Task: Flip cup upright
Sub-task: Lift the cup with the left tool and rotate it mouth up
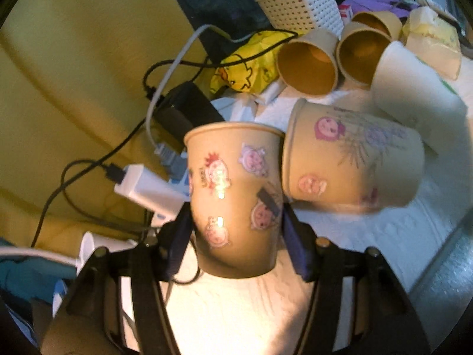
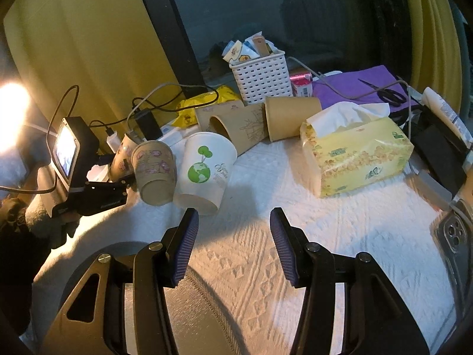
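Left wrist view: the left claw (image 1: 235, 227) is clamped on the cup (image 1: 233, 195), one blue pad on each side of its lower wall; the cup stands rim-up, slightly tilted, lifted just above the white worktop (image 1: 236, 310); its tan wall carries pink cartoon stickers. Just right of it a second sticker cup (image 1: 351, 162) lies on its side, rim toward the held cup, the two rims touching or nearly so; I cannot tell which. Farther right lies a white cup (image 1: 414, 88); beyond, two brown cups (image 1: 307, 65) lie with mouths toward the camera; a white basket (image 1: 301, 6) stands far behind them. A charger (image 1: 145, 186) and cables lie to the left, against a yellow curtain (image 1: 74, 74).

Right wrist view: the right claw (image 2: 233, 242) has its fingers wide apart over bare worktop, holding nothing. Far left, the left claw holds the cup (image 2: 124, 156), mostly hidden behind the second sticker cup; the white cup with a green globe print sits just right of that. A tissue box (image 2: 354, 153) lies to the right; scissors (image 2: 387, 93) rest on purple cloth (image 2: 354, 82) far right.
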`<control>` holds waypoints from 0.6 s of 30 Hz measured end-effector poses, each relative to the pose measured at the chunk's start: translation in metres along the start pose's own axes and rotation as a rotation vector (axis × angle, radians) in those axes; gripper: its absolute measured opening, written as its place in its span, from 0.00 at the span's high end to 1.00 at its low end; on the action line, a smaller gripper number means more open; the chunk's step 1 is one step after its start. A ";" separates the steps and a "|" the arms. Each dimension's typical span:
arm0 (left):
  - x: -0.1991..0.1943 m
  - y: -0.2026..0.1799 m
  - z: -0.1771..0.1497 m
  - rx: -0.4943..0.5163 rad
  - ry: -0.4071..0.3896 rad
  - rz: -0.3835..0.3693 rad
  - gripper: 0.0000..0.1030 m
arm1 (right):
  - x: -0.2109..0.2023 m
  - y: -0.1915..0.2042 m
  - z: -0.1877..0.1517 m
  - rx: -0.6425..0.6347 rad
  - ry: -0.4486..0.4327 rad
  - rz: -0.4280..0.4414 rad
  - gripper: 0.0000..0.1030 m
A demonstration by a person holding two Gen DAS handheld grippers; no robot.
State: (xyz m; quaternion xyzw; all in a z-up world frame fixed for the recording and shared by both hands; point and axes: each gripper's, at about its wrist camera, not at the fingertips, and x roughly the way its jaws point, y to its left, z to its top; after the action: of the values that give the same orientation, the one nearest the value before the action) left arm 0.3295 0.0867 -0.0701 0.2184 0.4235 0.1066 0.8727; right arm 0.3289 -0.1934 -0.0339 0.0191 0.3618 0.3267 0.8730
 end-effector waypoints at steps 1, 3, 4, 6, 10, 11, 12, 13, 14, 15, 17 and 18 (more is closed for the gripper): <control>-0.003 0.001 -0.002 -0.009 -0.002 -0.004 0.43 | -0.003 0.001 -0.001 -0.003 -0.003 0.001 0.48; -0.013 0.005 -0.010 -0.033 -0.006 -0.013 0.43 | -0.009 0.007 -0.002 -0.008 -0.009 0.004 0.48; -0.017 0.006 -0.013 -0.042 -0.008 -0.015 0.43 | -0.011 0.009 -0.002 -0.012 -0.011 0.005 0.48; -0.027 0.011 -0.020 -0.075 -0.016 -0.026 0.43 | -0.016 0.015 -0.004 -0.018 -0.013 0.009 0.48; -0.054 0.018 -0.034 -0.141 -0.049 -0.057 0.43 | -0.029 0.027 -0.008 -0.032 -0.023 0.016 0.48; -0.063 0.019 -0.037 -0.155 -0.061 -0.069 0.43 | -0.033 0.030 -0.010 -0.036 -0.028 0.018 0.48; -0.074 0.019 -0.041 -0.171 -0.076 -0.085 0.43 | -0.038 0.034 -0.011 -0.039 -0.034 0.022 0.48; -0.084 0.019 -0.043 -0.185 -0.093 -0.101 0.43 | -0.042 0.036 -0.012 -0.040 -0.038 0.024 0.48; -0.092 0.018 -0.045 -0.195 -0.107 -0.118 0.43 | -0.047 0.039 -0.014 -0.040 -0.044 0.026 0.48; -0.099 0.018 -0.046 -0.206 -0.123 -0.137 0.43 | -0.050 0.041 -0.015 -0.041 -0.046 0.027 0.48; -0.115 0.013 -0.049 -0.231 -0.158 -0.180 0.43 | -0.058 0.046 -0.019 -0.043 -0.052 0.032 0.48; -0.123 0.009 -0.050 -0.240 -0.176 -0.202 0.43 | -0.064 0.049 -0.022 -0.046 -0.055 0.036 0.48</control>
State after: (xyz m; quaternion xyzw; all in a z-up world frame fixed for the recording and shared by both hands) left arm 0.2143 0.0633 -0.0086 0.0776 0.3496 0.0486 0.9324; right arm 0.2540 -0.1965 0.0024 0.0144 0.3297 0.3500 0.8767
